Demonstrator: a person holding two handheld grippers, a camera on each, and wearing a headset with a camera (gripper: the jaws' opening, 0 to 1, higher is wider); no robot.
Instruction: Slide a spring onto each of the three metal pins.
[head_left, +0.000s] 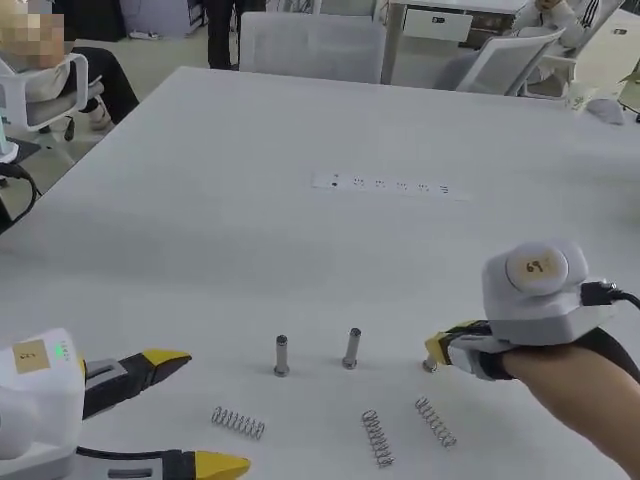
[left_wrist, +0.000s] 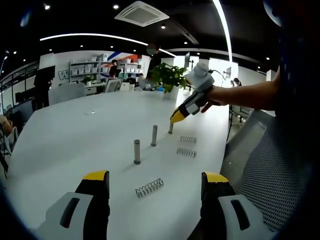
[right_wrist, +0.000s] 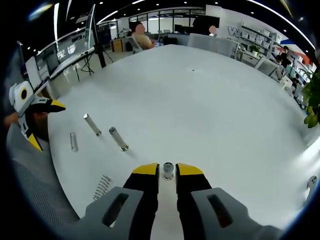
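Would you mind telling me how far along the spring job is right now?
Nothing is done yet: all three springs lie on the table, and the pins stand bare. In hand: the right gripper has its tongs bracketing the right pin. The left gripper hangs open. All three springs remain to fit.

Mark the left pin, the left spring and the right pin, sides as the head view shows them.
left pin (head_left: 281, 355), head view, middle of its upright shaft.
left spring (head_left: 238, 422), head view, middle of its coils.
right pin (right_wrist: 168, 170), right gripper view, its round top end.
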